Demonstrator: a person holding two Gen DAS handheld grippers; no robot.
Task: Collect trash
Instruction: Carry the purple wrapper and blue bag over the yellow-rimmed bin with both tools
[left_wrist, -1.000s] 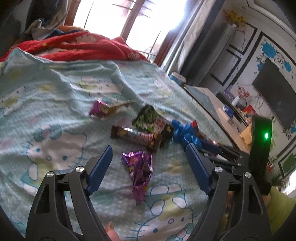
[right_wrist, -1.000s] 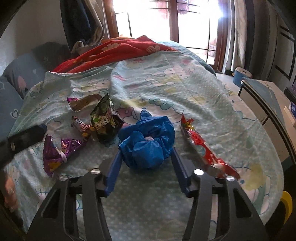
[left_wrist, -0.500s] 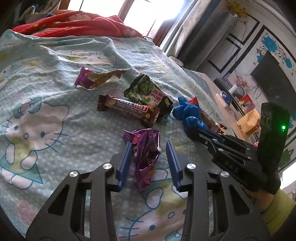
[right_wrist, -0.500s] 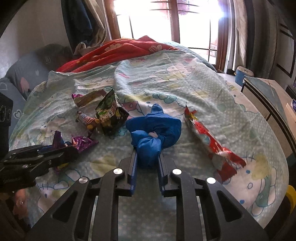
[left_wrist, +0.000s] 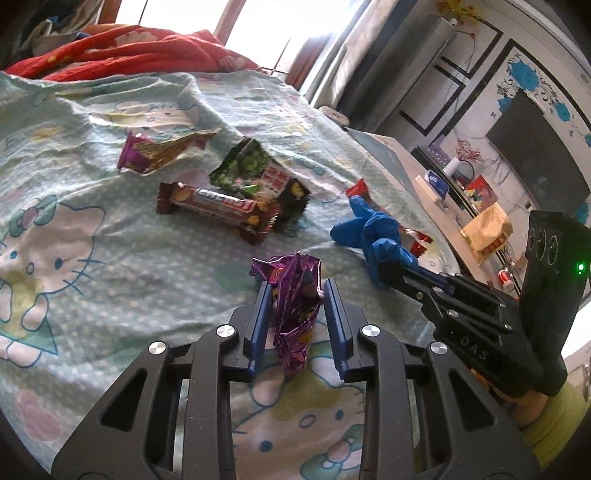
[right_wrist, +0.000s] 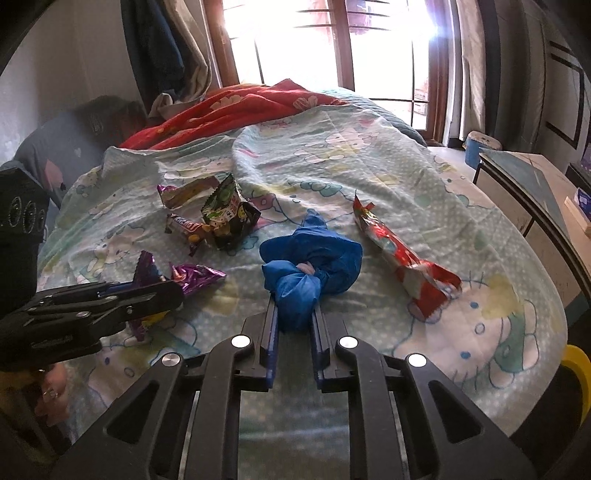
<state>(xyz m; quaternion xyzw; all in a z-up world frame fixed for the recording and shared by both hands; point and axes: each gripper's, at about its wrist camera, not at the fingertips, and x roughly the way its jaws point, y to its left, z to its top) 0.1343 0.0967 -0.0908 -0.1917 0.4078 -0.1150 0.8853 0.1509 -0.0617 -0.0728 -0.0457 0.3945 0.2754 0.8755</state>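
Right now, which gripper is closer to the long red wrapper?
Right. The right gripper, shut on the blue bag, sits beside the red wrapper; the left gripper is beyond the bag.

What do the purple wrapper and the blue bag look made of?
Purple wrapper: looks like metallised foil film, glossy, with sharp crinkles and bright glints; it sits between the left gripper fingers. Blue bag: probably thin plastic film, soft sheen, bunched into limp folds and knotted; the right gripper pinches it. Neither is certain from looks alone.
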